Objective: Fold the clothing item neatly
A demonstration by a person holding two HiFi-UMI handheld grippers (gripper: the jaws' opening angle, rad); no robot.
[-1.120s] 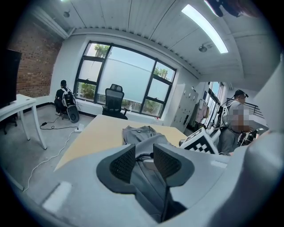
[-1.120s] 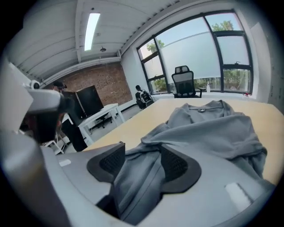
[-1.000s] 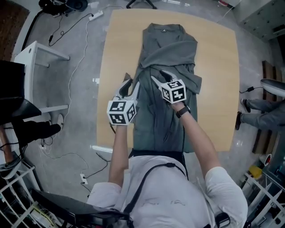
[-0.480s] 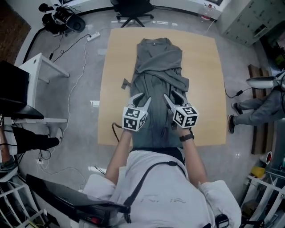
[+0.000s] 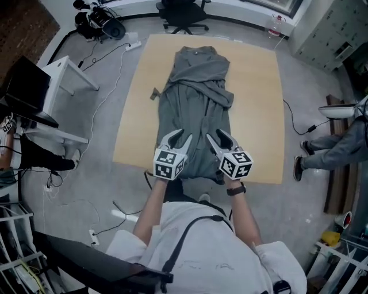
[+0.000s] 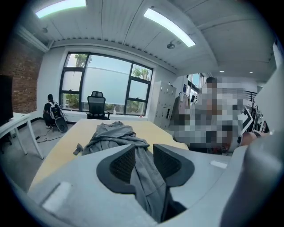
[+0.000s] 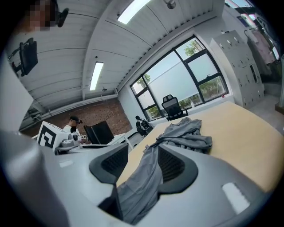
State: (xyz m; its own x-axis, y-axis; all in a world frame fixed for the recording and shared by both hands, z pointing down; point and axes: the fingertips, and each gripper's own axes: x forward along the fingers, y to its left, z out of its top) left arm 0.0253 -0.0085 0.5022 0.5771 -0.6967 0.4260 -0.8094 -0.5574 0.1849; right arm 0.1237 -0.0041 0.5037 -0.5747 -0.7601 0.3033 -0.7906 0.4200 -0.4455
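The left tool [image 5: 180,136] and right tool [image 5: 215,135] each clamped the garment [image 5: 192,97] hem between half-closed jaws. Even pulling should keep it taut.

Office chair [image 5: 183,11] beyond wooden table [image 5: 259,115] — white desk [image 5: 64,77] left, cables [image 5: 111,66] on floor.

Cloth garment [image 5: 192,109] — matt, smooth wooden table [image 5: 253,115]
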